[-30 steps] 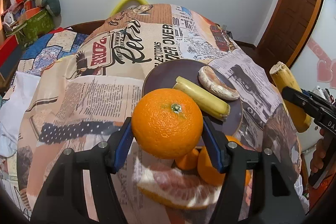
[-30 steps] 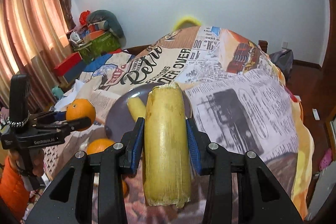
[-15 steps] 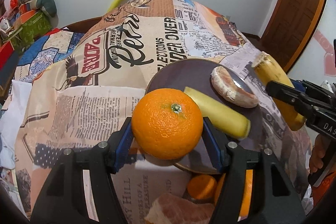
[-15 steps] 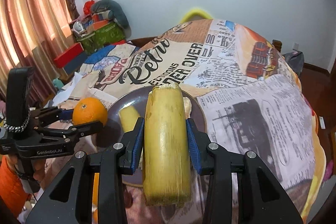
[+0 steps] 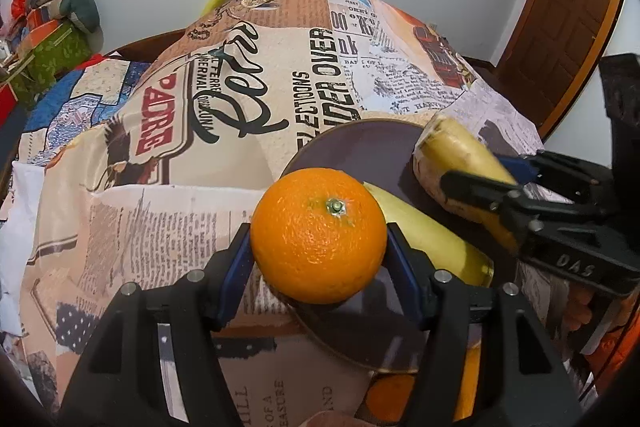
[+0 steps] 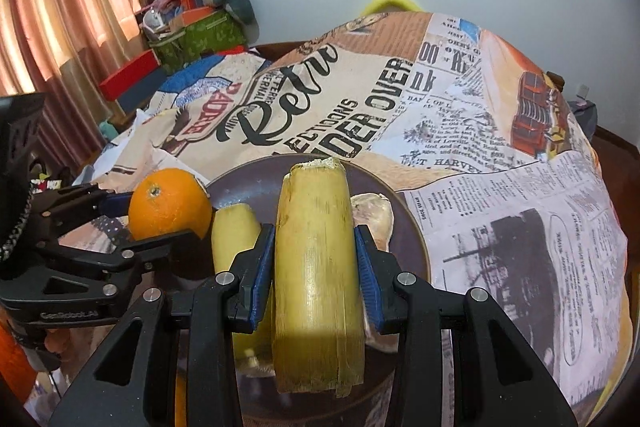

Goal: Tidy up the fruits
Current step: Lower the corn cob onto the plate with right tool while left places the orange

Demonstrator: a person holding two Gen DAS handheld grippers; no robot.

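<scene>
Left gripper (image 5: 319,241): fingers pinching the orange (image 5: 319,235).
Right gripper (image 6: 315,263): fingers pinching a yellow stalk piece (image 6: 316,267).
Plate (image 6: 408,227): below both.

Your items: orange (image 5: 319,235), glossy pebbled peel; cane piece (image 6: 318,267), fibrous matt rind; plate (image 6: 404,227), smooth dark glaze; surface cloth (image 5: 200,99), printed matt fabric; tools, matt black plastic.

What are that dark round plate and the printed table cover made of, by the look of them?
The plate: probably glazed ceramic or melamine; smooth dark purple-brown surface with a soft sheen. I cannot tell which. The table cover: looks like woven fabric, matte, printed with newspaper motifs; it creases and drapes over the edges.
</scene>
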